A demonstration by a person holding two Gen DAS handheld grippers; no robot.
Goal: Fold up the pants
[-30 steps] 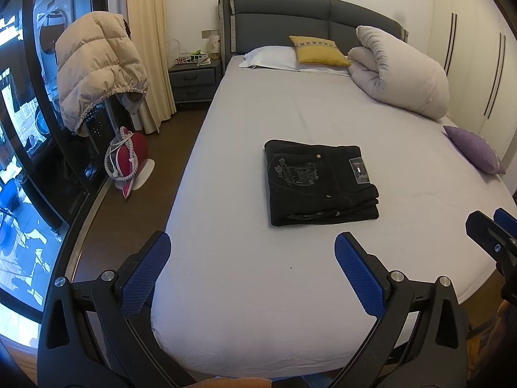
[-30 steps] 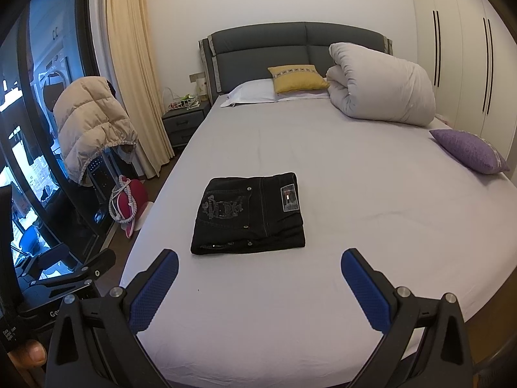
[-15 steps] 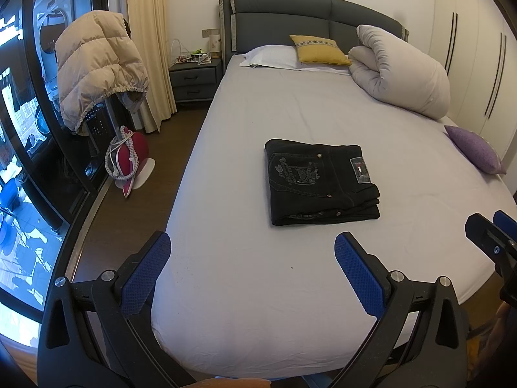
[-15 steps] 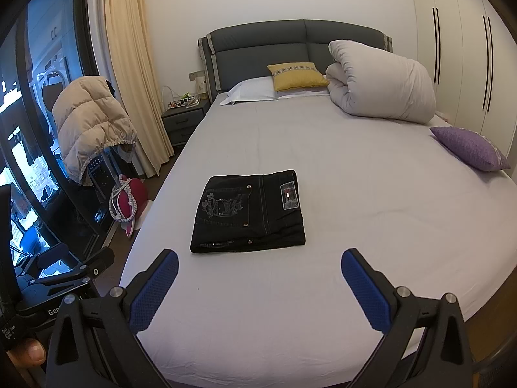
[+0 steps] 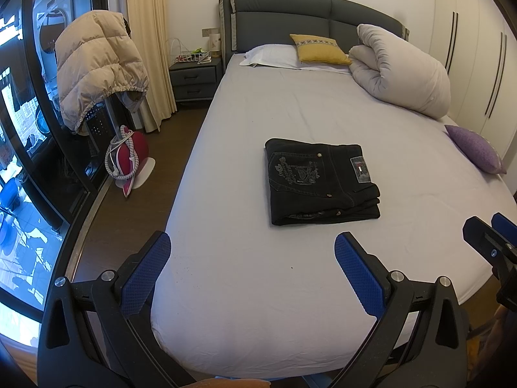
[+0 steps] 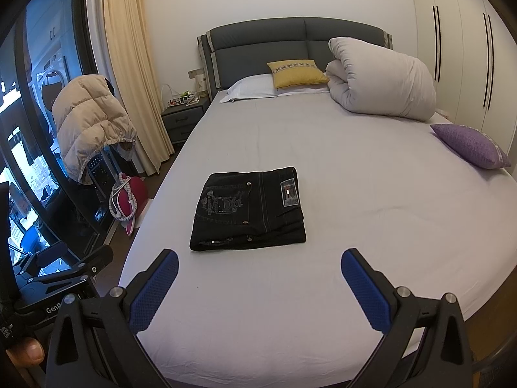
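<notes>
Pants lie folded, both claws spread and empty.
The black pants (image 5: 320,182) sit at twelve o'clock from the left gripper (image 5: 252,265), eleven from the right gripper (image 6: 260,283), long axis crosswise, neither clearly nearer.

Soft even daylight from the left window (image 5: 19,148), sharp focus, strong fisheye bending, dark vignetted corners

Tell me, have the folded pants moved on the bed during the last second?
No. The pants lie at the same spot relative to the purple cushion and the bed edge.
</notes>
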